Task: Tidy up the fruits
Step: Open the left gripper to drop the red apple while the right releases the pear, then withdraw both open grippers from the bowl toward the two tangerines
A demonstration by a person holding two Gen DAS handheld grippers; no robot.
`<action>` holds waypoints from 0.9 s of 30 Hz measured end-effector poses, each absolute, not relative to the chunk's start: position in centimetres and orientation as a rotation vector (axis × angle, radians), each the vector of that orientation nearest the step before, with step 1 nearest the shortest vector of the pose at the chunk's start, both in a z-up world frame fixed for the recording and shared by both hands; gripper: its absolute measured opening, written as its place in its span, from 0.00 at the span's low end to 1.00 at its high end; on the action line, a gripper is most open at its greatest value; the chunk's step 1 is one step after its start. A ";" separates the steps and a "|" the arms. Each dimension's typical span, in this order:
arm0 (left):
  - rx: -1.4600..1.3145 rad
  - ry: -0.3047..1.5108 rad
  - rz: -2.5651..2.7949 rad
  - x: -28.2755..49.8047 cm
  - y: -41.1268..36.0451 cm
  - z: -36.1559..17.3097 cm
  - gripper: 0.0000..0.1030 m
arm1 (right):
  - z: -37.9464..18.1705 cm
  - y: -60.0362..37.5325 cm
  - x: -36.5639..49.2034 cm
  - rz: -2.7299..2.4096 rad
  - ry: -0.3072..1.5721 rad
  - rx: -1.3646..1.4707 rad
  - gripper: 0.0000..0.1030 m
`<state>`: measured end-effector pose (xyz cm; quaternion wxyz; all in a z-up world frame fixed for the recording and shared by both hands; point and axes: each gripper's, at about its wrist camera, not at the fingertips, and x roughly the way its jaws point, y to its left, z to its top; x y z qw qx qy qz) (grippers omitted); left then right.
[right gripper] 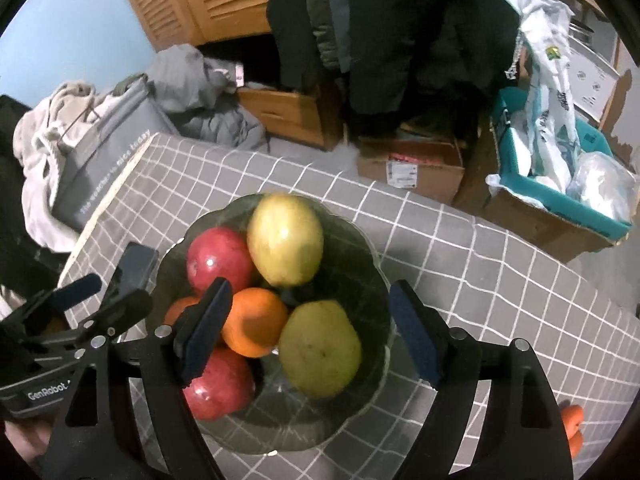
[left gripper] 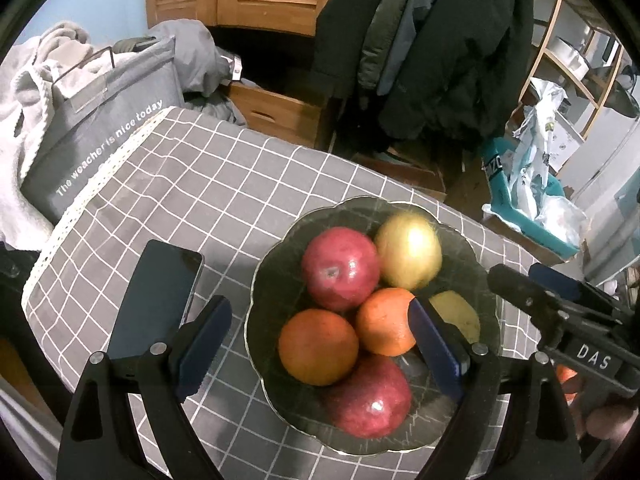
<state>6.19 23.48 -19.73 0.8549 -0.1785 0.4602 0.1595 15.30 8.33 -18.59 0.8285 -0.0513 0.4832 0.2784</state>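
A dark glass bowl point(left gripper: 264, 280) point(right gripper: 360, 256) stands on the grey checked tablecloth. It holds two red apples point(left gripper: 340, 268) point(right gripper: 218, 258), two oranges point(left gripper: 318, 346) point(right gripper: 256, 322) and two yellow-green pears point(left gripper: 408, 250) point(right gripper: 320, 354). My left gripper point(left gripper: 320, 340) is open and empty, hovering above the bowl's near side. My right gripper point(right gripper: 310, 328) is open and empty above the bowl, its fingers astride the near pear without touching it. Each gripper shows at the edge of the other's view.
A dark phone point(left gripper: 160, 292) lies on the cloth left of the bowl. An orange item point(right gripper: 572, 420) lies at the cloth's right edge. A grey bag point(left gripper: 104, 136) with laundry stands beyond the table's left edge. Boxes and hanging coats stand behind.
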 end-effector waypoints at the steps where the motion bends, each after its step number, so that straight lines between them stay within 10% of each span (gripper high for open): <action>1: -0.375 0.965 0.335 6.1 23.4 -19.6 0.88 | -18.4 8.1 15.3 0.583 1.022 -0.107 0.79; 27: -0.304 0.864 0.264 3.5 19.3 -13.3 0.95 | -11.3 2.4 11.2 0.452 0.850 -0.155 0.82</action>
